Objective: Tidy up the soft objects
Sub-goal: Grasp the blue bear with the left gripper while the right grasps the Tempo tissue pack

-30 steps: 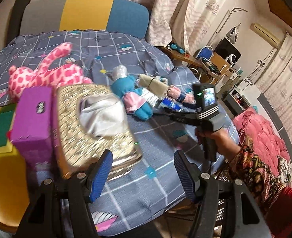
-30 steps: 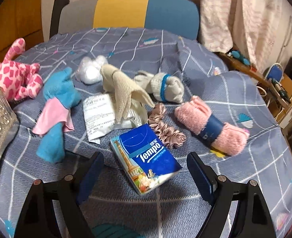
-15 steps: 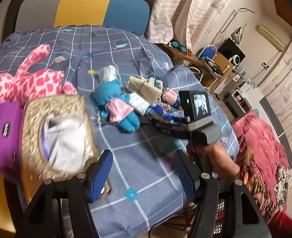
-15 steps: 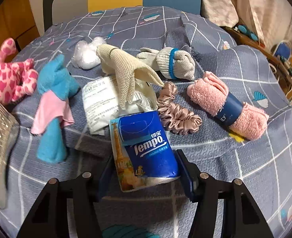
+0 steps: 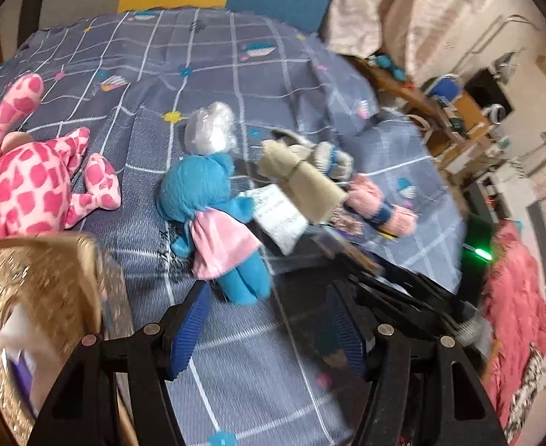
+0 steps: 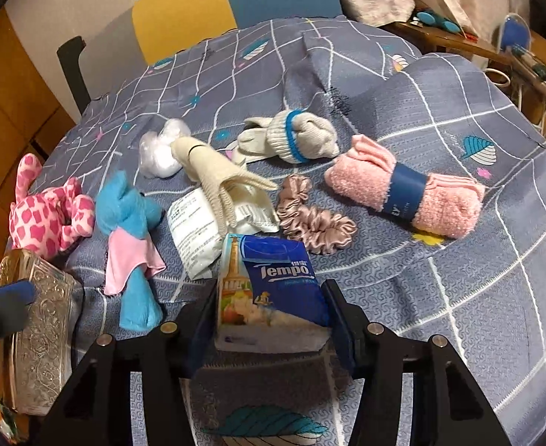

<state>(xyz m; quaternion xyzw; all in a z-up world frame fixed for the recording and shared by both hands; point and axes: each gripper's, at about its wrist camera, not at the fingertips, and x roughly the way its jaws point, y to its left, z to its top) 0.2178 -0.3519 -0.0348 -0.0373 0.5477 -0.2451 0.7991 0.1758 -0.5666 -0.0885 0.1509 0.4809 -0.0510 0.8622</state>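
The blue Tempo tissue pack (image 6: 271, 290) is held between the pads of the right gripper (image 6: 269, 319), whose jaws have just been closing onto it. The pack's long axis runs away from the camera, far end tipped toward the heap of soft things; its near end is cut off by the jaws. Blue wrapper, white lettering, a lighthouse picture down its left side.

Just beyond it on the grey-blue grid cloth (image 6: 458, 297) a satin scrunchie (image 6: 314, 219) is seen, with a white printed packet (image 6: 195, 234) to its left, partly hidden under a beige knit glove (image 6: 217, 174).

The left gripper (image 5: 265, 329) stands with fingers apart and nothing between them — just near of the blue plush toy (image 5: 213, 219). The gold tissue box (image 5: 39, 319) at near left is blurred and cropped. The left view is smeared on its right side; the dark shapes there cannot be made out.
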